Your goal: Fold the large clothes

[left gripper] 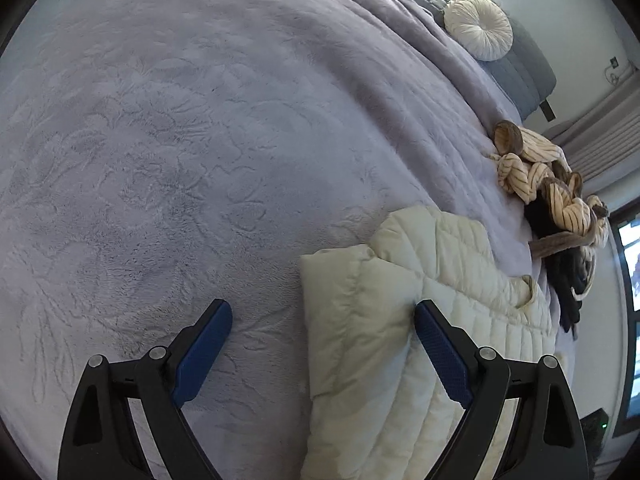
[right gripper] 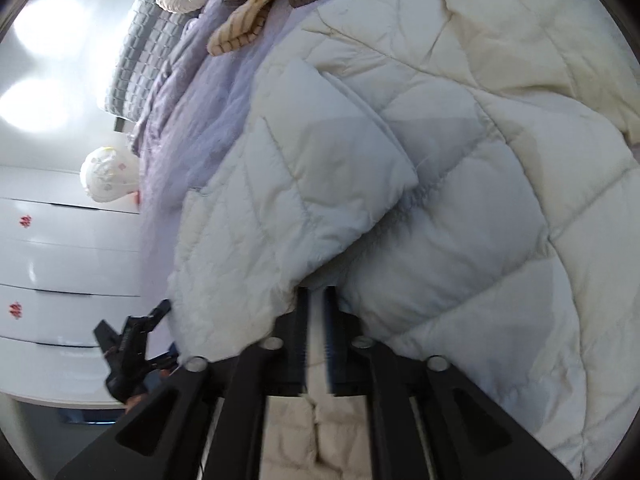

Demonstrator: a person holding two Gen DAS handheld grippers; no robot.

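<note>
Left gripper (left gripper: 323,322): jaws spread wide, blue pads (left gripper: 202,354) facing each other, nothing pressed between them. It hangs over the edge of the jacket, one finger above the blanket, the other above the quilted cloth.

Right gripper (right gripper: 318,300): jaws drawn close together with a narrow gap, tips pushed in against a fold of the jacket. Cream cloth shows in the gap lower down, but whether the pads pinch it cannot be told.

Jacket (left gripper: 400,320): cream-white, quilted and puffy, lying on the bed near its edge. In the right wrist view it fills most of the frame, with one padded panel folded over the rest.

Blanket (left gripper: 180,140): pale lilac, plush, with a raised flower pattern; it covers the bed under the jacket.

Striped garment (left gripper: 536,176): cream with thin dark stripes and brown trim, crumpled on the blanket beyond the jacket, lying on a dark garment (left gripper: 568,280).

Round cushion (left gripper: 478,26): white, pleated, button in the middle, at the far end of the bed against a grey quilted headboard (left gripper: 524,68).

White drawers (right gripper: 68,260): beside the bed in the right wrist view, with a white bundle (right gripper: 108,174) just above them.
</note>
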